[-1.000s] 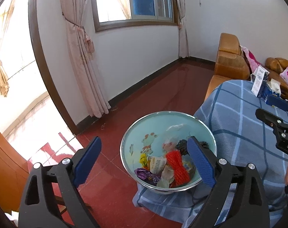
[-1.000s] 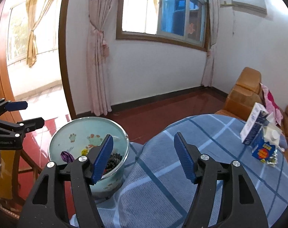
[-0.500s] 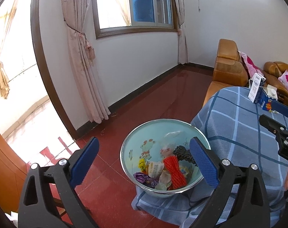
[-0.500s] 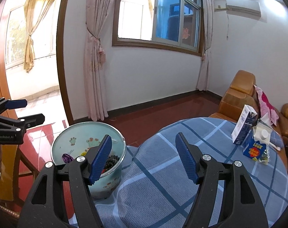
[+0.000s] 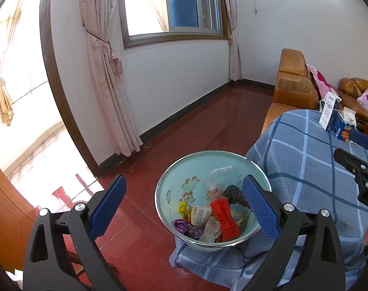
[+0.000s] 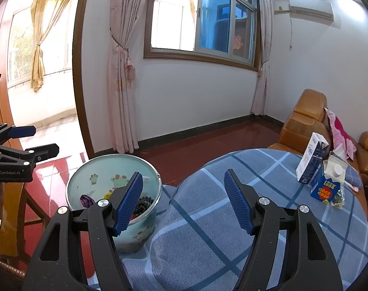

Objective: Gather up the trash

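Note:
A pale green enamel basin [image 5: 176,179] sits at the edge of the blue checked tablecloth [image 5: 305,169]. It holds trash: a red mesh sleeve [image 5: 225,220], a purple wrapper [image 5: 182,225], a black mesh piece [image 5: 234,192] and crumpled papers. My left gripper [image 5: 184,206] hovers open just before the basin, nothing between its blue pads. My right gripper [image 6: 184,201] is open and empty above the cloth [image 6: 268,181], with the basin [image 6: 96,169] to its left. Two drink cartons, a white and dark one [image 6: 312,157] and a blue one [image 6: 327,184], stand upright at the table's far right.
A brown leather sofa [image 6: 305,118] with pink cushions stands behind the table. Red tiled floor [image 5: 196,126] stretches to the white wall, curtains and window. A wooden chair [image 6: 16,206] is left of the basin. Each gripper shows at the edge of the other's view.
Both views have shifted only slightly, showing a little more of the room. Both grippers stay open and empty, and the basin and cartons have not moved.

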Motion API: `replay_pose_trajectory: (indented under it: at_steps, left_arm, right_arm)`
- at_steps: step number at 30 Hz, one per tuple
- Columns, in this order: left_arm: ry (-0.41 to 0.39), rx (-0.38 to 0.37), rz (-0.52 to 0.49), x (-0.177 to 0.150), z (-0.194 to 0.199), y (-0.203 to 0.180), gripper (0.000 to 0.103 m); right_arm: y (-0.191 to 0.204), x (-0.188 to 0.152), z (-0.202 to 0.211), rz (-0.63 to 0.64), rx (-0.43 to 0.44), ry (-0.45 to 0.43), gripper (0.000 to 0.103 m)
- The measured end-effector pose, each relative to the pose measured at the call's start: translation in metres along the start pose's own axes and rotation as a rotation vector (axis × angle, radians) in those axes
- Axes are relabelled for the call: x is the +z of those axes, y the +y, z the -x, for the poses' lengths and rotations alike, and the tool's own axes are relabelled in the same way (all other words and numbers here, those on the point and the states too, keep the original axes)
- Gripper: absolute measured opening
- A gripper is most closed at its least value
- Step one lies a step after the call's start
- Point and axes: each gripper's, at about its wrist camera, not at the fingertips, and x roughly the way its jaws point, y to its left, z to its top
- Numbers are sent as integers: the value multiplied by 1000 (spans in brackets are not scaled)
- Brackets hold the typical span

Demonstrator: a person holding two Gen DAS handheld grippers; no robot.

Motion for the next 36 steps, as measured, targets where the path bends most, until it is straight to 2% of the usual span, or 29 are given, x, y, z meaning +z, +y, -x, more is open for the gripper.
replay_pose_trajectory:
  at_steps: [29, 36]
  left_arm:
    - [-5, 20, -30, 2, -1, -3, 95]
    - [-7, 30, -40, 1, -2, -5, 95]
  right_arm:
    - [3, -2, 3, -3, -1, -7, 69]
    - [4, -3, 6, -2, -5, -16, 73]
